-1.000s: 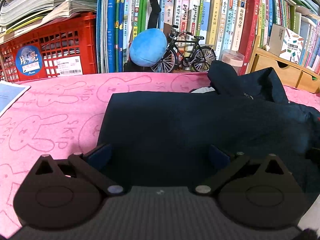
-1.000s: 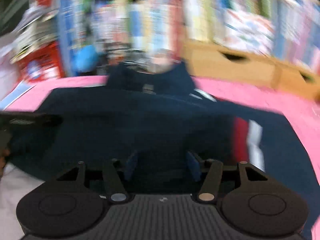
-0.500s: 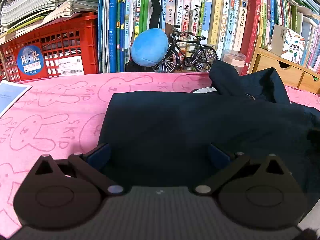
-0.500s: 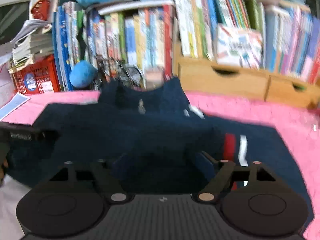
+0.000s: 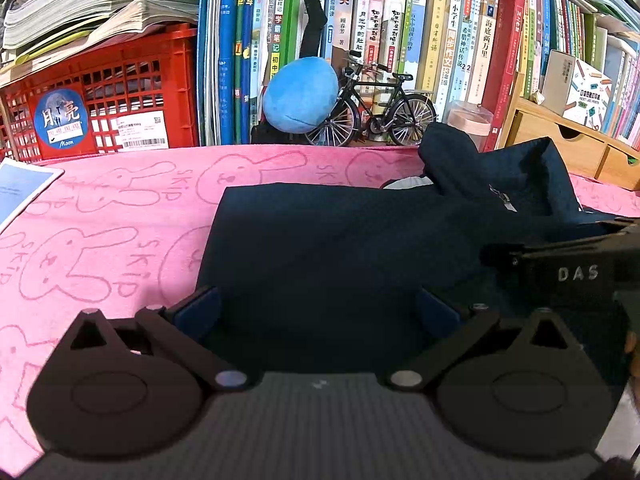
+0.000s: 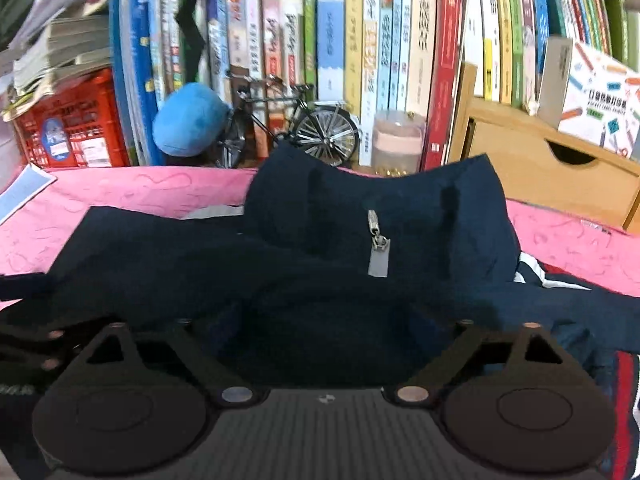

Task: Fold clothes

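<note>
Navy jacket (image 6: pixel 280 280) lies spread over the pink bench (image 5: pixel 100 240), filling frame centre, collar and zipper pull (image 6: pixel 378 240) toward the upper middle. Right tool (image 6: pixel 326 336) has just opened wide, nothing pinched, and has swung in over the collar; a fold looks just released. Left tool (image 5: pixel 316 312) unchanged: spread, empty, hovering over the jacket's left part.

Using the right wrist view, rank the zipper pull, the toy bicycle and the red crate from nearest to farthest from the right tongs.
1. Zipper pull: just ahead of the right tongs, on the navy jacket, near centre.
2. Toy bicycle: behind the jacket's collar, against the books, slightly left.
3. Red crate: far left, under stacked papers, past the pink cloth.
</note>
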`<state>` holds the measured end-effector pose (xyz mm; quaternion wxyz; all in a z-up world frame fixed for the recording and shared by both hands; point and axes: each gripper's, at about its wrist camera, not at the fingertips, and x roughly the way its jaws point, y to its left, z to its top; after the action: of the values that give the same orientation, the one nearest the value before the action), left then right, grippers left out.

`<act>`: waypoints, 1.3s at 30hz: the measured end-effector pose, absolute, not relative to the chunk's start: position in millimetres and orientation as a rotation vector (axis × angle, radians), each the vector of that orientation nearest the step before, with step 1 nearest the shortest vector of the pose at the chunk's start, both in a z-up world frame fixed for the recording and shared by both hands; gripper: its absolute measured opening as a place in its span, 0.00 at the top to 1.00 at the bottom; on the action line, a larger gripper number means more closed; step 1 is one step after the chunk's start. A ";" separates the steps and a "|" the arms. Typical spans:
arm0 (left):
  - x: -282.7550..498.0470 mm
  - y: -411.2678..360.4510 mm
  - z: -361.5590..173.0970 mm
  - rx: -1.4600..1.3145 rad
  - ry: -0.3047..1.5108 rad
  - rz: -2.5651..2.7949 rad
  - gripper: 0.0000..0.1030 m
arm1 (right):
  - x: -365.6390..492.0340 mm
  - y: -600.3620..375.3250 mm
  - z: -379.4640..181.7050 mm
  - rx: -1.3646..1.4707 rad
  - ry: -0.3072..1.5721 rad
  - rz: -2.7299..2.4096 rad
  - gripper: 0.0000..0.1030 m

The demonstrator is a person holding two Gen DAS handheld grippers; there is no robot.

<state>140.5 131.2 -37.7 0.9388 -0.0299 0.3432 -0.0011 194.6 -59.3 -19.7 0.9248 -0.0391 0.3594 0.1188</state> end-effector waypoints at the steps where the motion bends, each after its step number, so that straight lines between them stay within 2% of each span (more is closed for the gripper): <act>1: 140.5 131.2 -37.7 -0.062 0.701 -0.002 0.00 | 194.2 -59.8 -17.7 -0.081 0.750 0.238 0.08; 4: 140.3 131.0 -37.8 -0.063 0.700 -0.003 0.00 | 179.2 -63.3 -9.1 -0.077 0.756 0.249 0.12; 7: 140.5 130.8 -37.9 -0.063 0.700 -0.003 0.00 | 145.6 -74.5 1.2 -0.057 0.720 0.330 0.12; 13: 140.2 130.7 -37.9 -0.064 0.700 -0.003 0.00 | 95.0 -101.6 -2.8 -0.202 0.689 0.320 0.09; 16: 140.5 130.9 -38.0 -0.063 0.700 -0.002 0.00 | 96.2 -134.8 -21.3 -0.076 0.713 0.294 0.00; 20: 139.4 132.6 -37.4 -0.062 0.700 0.013 0.00 | 96.9 -129.4 -23.9 -0.076 0.728 0.263 0.00; 23: 128.4 133.9 -32.9 -0.059 0.705 0.045 0.00 | 90.5 -124.9 -12.3 -0.087 0.748 0.246 0.05; 28: 84.8 138.1 -15.1 -0.125 0.688 0.000 0.00 | 59.0 -145.1 6.6 -0.147 0.650 0.256 0.00; 35: 64.0 135.3 -31.4 0.004 0.746 0.063 0.00 | 61.0 -205.1 -10.7 0.039 0.713 0.163 0.00; 36: 61.5 141.2 -32.3 -0.042 0.734 0.060 0.00 | 64.6 -212.0 -16.1 0.054 0.732 0.143 0.00; 39: 54.4 141.0 -23.8 -0.046 0.755 0.080 0.00 | 53.6 -220.2 -16.4 0.010 0.727 0.121 0.01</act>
<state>54.4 141.0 -23.8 0.9286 -0.0223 0.3684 0.0388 53.6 -220.2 -16.4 0.9328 0.0048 0.3555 0.0591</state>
